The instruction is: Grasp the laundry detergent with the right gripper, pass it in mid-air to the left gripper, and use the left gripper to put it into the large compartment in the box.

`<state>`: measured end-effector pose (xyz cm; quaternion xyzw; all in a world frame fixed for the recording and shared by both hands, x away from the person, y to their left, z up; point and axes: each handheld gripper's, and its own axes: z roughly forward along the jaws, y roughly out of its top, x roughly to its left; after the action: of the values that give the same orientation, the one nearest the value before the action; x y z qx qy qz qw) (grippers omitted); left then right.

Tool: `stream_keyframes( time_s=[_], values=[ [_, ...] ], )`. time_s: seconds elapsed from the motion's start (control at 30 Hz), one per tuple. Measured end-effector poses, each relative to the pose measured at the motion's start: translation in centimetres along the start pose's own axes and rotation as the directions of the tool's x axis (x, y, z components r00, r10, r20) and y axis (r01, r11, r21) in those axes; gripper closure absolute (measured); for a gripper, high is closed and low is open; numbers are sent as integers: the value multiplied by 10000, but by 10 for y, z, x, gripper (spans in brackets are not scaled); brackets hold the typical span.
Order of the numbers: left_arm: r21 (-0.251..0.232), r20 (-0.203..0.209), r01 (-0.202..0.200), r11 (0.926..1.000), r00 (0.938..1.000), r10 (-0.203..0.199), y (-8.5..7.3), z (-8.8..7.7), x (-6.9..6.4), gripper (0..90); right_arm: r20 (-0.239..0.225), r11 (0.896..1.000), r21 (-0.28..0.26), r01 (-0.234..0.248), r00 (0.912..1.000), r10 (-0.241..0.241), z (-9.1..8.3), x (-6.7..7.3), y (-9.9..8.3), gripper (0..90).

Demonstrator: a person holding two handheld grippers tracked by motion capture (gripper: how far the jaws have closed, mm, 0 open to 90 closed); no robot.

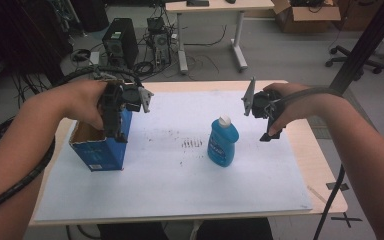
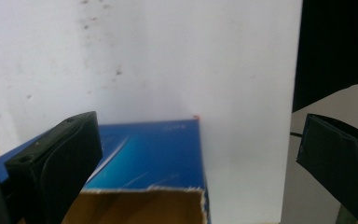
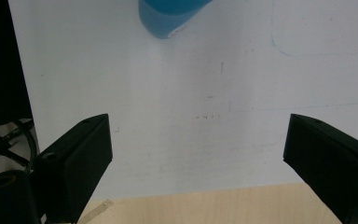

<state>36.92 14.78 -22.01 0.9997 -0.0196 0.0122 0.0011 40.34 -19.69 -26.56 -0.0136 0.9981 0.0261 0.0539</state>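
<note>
The left claw (image 1: 116, 131) is held wide open over the open blue box (image 1: 101, 150), gripping nothing. The right claw (image 1: 269, 134), likewise spread and empty, is poised beside the blue bottle (image 1: 222, 142) on the counter (image 1: 310, 145).

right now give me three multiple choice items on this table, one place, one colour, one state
1. Where is the left gripper?
A. over the open blue cardboard box
B. over the bottle
C. off the table

2. What colour is the cap on the blue bottle?
A. red
B. white
C. black

3. How do the right gripper jaws stand?
A. shut on the bottle
B. shut on paper
C. open, nothing between them

A: its jaws hang at the box's open top.
B: the cap shows white.
C: only the white sheet lies between them.
</note>
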Motion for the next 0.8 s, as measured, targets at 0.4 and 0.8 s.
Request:
stream_keyframes(
  time_s=[0.4, 0.8],
  values=[
    [359, -123, -49, 9993, 9999, 53, 22, -2, -20, 2, 23, 9998, -112, -147, 9999, 147, 4, 12, -6, 78],
    [136, -11, 123, 9998, 9999, -123, 33, 8, -43, 2, -94, 9998, -171, -58, 9999, 57, 10, 18, -8, 74]
  ],
)
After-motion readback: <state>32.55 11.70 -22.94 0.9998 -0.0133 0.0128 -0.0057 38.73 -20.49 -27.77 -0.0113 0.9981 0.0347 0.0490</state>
